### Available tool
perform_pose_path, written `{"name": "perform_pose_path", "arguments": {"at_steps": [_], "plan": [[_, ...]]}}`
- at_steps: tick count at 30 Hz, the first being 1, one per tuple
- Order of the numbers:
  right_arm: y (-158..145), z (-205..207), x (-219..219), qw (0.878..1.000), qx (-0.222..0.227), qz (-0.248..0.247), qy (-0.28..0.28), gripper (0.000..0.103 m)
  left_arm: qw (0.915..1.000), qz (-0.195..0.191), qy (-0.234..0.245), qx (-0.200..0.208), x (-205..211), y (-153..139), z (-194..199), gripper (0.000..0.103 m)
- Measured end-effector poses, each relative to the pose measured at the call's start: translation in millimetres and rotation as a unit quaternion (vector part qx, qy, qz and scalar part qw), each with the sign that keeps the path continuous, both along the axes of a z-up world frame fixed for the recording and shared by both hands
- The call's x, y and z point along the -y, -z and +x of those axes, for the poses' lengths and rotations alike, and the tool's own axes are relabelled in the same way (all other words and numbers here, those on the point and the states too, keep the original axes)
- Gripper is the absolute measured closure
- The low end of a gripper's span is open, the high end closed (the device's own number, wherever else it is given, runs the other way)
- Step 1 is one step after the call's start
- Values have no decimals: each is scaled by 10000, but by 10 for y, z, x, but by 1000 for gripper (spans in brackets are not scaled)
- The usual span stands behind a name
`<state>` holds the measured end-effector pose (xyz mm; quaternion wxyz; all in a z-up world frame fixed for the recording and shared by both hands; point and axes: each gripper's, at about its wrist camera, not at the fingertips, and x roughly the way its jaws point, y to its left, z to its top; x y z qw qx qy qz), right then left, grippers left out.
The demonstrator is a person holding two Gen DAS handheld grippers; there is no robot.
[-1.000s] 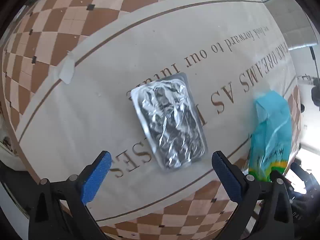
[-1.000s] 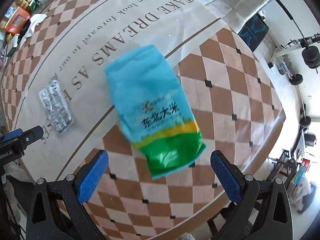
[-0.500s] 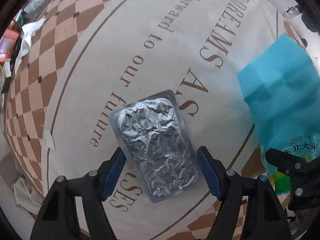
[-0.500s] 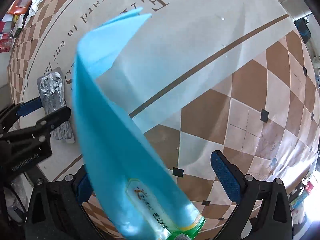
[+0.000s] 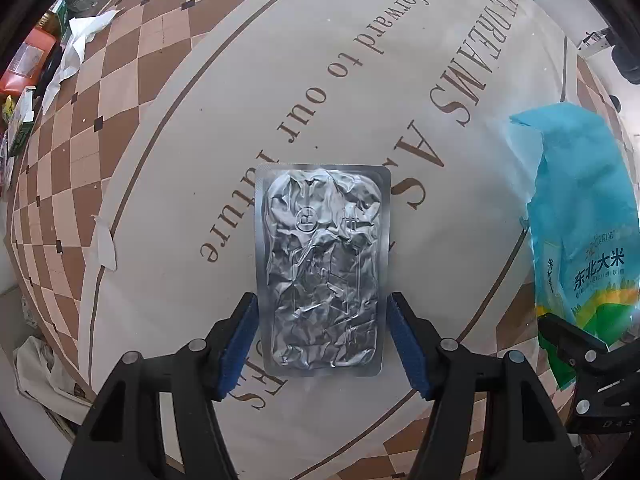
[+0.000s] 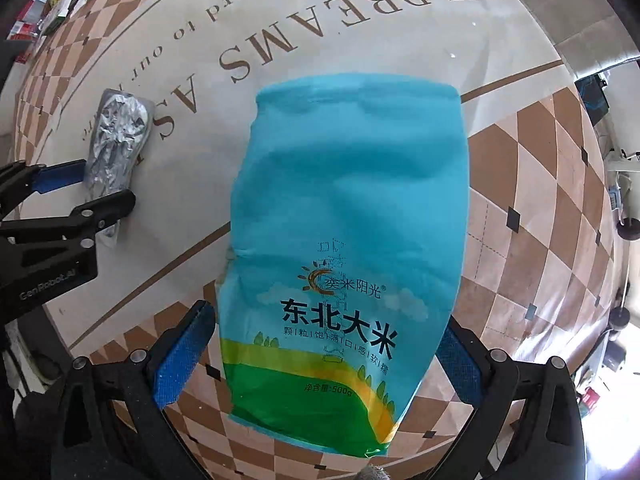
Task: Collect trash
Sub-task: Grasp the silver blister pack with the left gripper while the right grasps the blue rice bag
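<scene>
Silver pack: a crinkled foil blister pack (image 5: pixel 322 268) lies flat on a beige rug (image 5: pixel 168 184) with brown lettering, over a brown-and-cream checked floor (image 5: pixel 72 152).
Left gripper: the left gripper (image 5: pixel 322 344) points down over the pack's near end; its jaws have just been closing, and the blue pads (image 5: pixel 240 344) now stand at the pack's two long edges, the left touching, the right just beside.
Blue bag: a blue-and-green rice bag (image 6: pixel 348 248) lies across the rug's border, well apart from the pack.
Right gripper: the right gripper (image 6: pixel 324 350) straddles the bag's green end, jaws wide, pads clear of its sides.
Litter: white paper (image 5: pixel 76 48) and boxes at the rug's far corner.
</scene>
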<state>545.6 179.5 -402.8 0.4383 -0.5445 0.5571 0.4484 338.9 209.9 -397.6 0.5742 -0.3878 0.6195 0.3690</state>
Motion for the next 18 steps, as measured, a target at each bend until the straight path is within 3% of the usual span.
{"name": "perform_pose_path", "arguments": {"at_steps": [8, 14, 18], "plan": [[138, 272, -127, 9986, -106, 10, 517, 1, 9997, 233, 96, -57, 131, -109, 21, 41], [-1, 614, -70, 9906, -433, 395, 1232, 14, 9984, 498, 270, 39, 215, -398, 199, 41], [-173, 859, 230, 9817, -588, 665, 1687, 18, 9968, 648, 413, 196, 264, -556, 221, 41]]}}
